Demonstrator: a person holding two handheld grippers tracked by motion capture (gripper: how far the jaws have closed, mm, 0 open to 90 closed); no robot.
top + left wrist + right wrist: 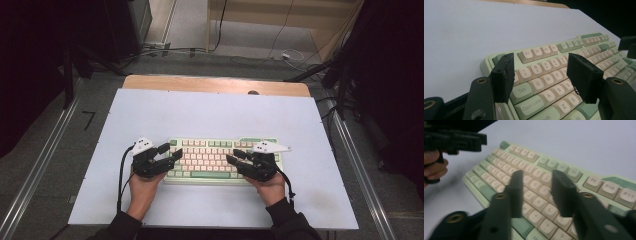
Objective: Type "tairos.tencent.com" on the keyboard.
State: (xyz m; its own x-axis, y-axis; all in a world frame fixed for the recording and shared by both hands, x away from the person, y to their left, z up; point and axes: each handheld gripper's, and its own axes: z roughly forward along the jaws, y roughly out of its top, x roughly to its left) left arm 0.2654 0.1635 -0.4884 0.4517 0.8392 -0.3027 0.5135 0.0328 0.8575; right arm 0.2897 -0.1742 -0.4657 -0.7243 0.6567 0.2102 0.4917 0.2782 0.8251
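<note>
**Two hand-held grippers poised over a keyboard**

High view: a green and cream keyboard (pixel 220 157) lies on a pale sheet (pixel 210 115), near its front edge. The left gripper (pixel 172 152) reaches over the keyboard's left end, the right gripper (pixel 233 156) over its right half. Both point inward toward the keyboard's middle.

Left gripper view: the two black jaws stand well apart with nothing between them. The keyboard (pixel 554 75) lies just beneath and beyond them, with the number, Q and A rows visible in the gap.

Right gripper view: the picture is blurred, but the jaws seem moderately parted, gripping nothing. The keyboard (pixel 534 177) lies below them, its J, K and L keys in the gap.
</note>
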